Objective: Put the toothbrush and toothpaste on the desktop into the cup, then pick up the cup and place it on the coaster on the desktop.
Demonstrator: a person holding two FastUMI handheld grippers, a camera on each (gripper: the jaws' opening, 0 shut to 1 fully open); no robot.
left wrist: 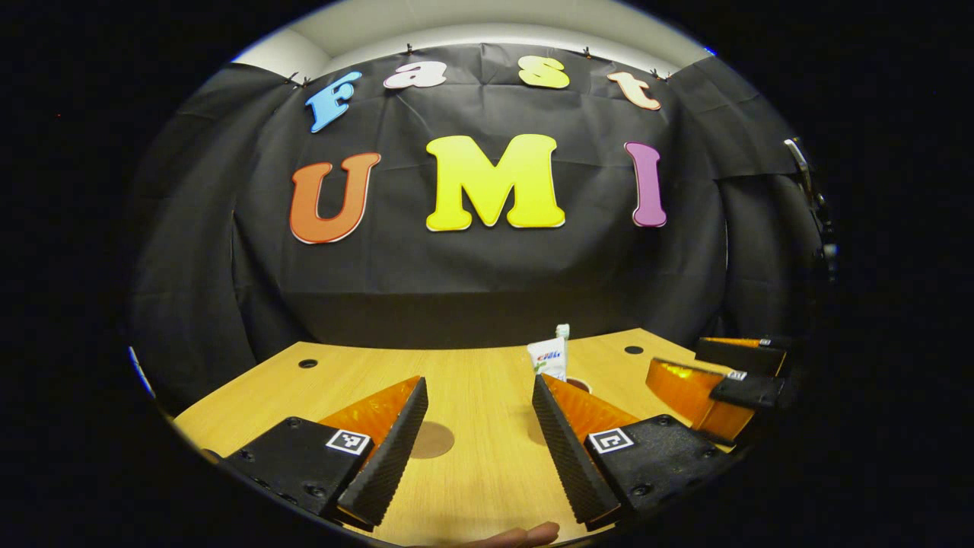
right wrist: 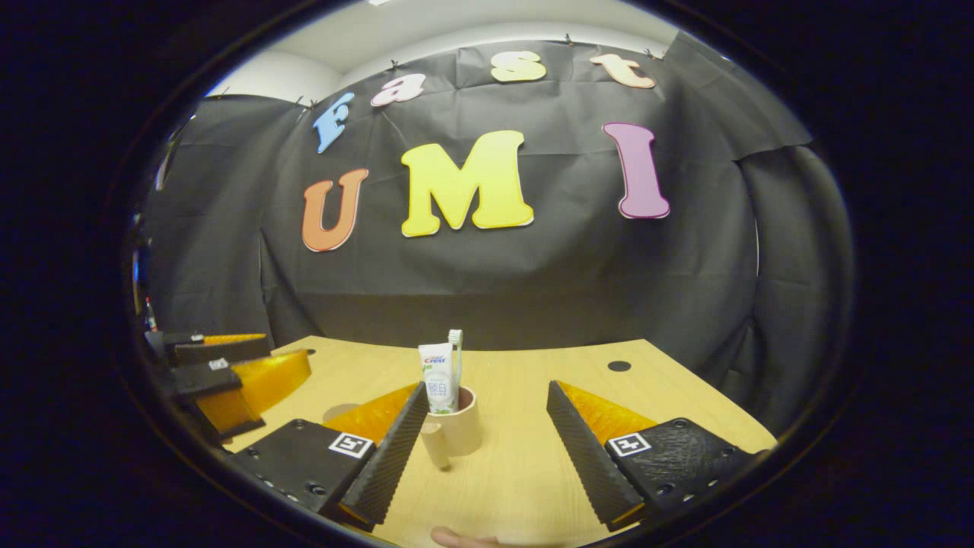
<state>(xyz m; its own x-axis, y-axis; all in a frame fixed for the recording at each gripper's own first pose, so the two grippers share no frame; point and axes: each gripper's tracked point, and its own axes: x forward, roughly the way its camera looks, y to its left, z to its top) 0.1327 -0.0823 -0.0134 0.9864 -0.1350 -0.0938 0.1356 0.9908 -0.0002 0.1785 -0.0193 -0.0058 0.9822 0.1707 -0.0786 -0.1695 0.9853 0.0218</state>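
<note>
- Left gripper view: the left gripper hangs over the desk with its jaws spread wide and nothing between them.
- The coaster, a flat brown disc, lies on the desk in the gap, just beside the left-hand jaw.
- The toothpaste stands upright just past the tip of the right-hand jaw, which hides most of the cup rim below it.
- The right gripper shows farther off, beyond the right-hand jaw.
- Right gripper view: the right gripper has its jaws released, wide apart, gripping nothing.
- The cup stands on the desk in the gap, close against the left-hand jaw, handle toward the camera.
- The toothpaste and toothbrush stand upright in it.
- The left gripper shows off beyond the left-hand jaw; I cannot tell its state from here.
</note>
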